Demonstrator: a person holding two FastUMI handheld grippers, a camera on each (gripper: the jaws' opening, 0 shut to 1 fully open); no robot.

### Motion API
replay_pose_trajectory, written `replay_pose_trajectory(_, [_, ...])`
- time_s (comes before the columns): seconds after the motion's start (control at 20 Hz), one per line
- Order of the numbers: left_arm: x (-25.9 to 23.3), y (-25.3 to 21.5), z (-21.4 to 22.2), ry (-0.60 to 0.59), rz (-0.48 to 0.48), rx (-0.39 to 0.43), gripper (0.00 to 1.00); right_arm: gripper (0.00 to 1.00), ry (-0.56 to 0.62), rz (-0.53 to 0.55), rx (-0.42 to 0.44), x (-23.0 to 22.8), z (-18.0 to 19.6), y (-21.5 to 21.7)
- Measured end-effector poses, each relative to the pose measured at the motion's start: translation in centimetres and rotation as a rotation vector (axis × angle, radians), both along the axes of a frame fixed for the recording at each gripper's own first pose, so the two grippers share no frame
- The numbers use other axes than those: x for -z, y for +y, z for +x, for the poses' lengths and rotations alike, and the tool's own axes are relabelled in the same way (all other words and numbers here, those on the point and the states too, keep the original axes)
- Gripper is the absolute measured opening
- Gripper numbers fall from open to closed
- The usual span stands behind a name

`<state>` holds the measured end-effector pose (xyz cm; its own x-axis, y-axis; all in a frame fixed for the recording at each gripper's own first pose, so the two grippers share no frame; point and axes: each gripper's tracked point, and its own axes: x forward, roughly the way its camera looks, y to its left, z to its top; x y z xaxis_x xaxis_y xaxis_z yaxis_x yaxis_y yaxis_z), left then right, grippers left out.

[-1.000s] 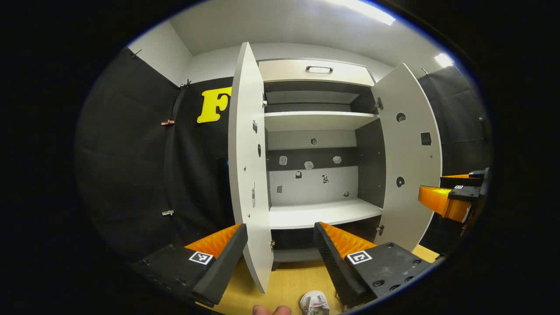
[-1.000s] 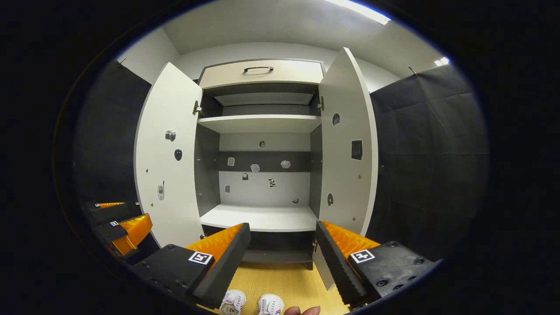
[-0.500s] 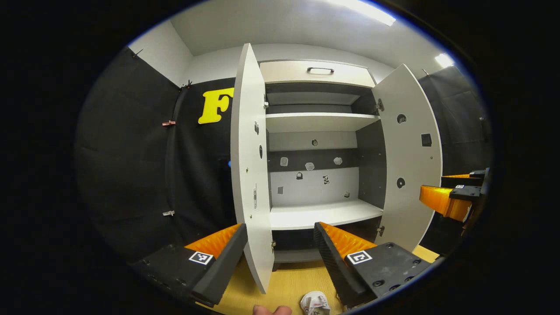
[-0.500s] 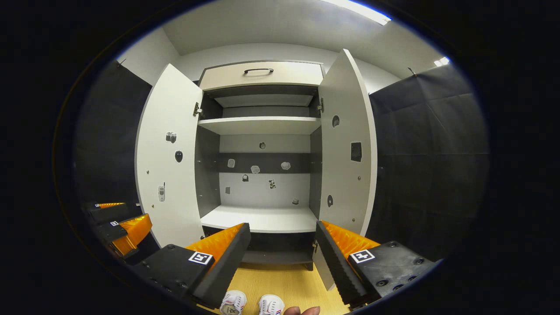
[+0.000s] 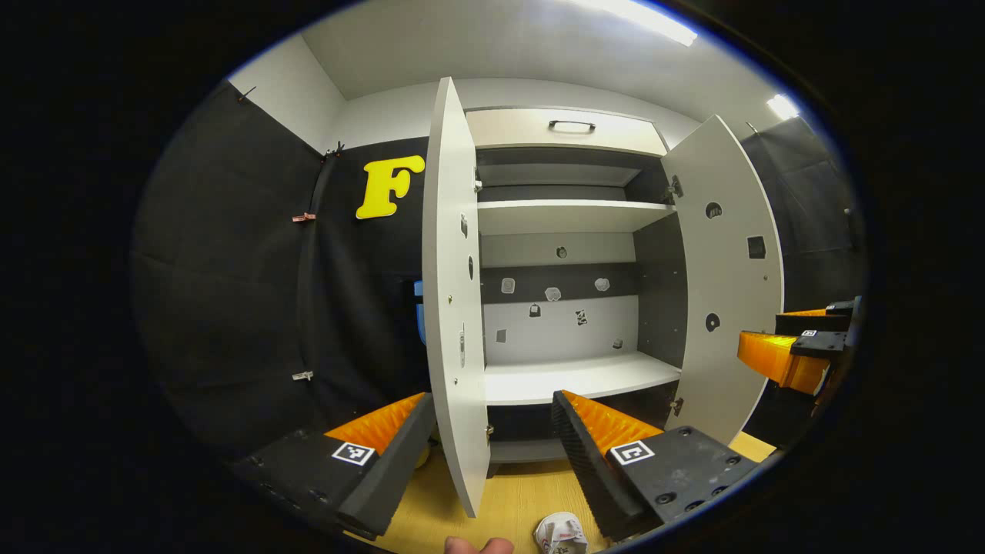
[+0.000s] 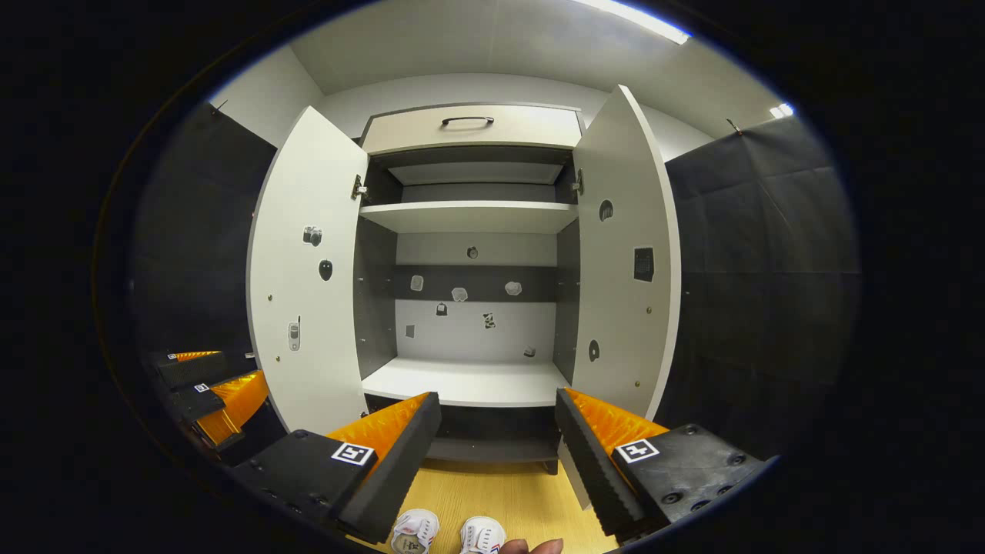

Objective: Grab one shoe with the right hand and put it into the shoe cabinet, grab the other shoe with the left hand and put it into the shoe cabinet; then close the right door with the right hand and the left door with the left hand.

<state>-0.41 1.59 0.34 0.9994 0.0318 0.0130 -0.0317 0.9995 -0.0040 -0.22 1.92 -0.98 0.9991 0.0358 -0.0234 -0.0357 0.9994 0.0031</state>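
Shoes (image 6: 448, 533) sit side by side on the floor below my right gripper (image 6: 496, 454), both doors open ahead. My left gripper (image 5: 492, 454) and right both gape wide, empty. I'd dip the right straight down and straddle one shoe squarely.

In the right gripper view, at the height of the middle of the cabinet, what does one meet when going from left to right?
Left door → back wall of the cabinet with small stickers → right door → black cloth wall.
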Motion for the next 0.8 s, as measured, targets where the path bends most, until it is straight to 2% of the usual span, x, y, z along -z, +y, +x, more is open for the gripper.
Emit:
replay_pose_trajectory(0.15, [0.0, 0.5, -0.1, -0.006, 0.005, -0.012, 0.95, 0.98, 0.058, 0.017, -0.012, 2.0, 0.0, 0.3])
replay_pose_trajectory(0.35, [0.6, 1.0, -0.2, 0.0, -0.002, -0.025, 0.95, 0.98, 0.185, 0.057, -0.027, 6.8, -0.2, 0.9])
replay_pose_trajectory(0.8, [2.6, 1.7, -0.5, 0.03, 0.004, -0.056, 0.95, 0.99, 0.563, 0.089, -0.086, 25.3, -4.7, 2.2])
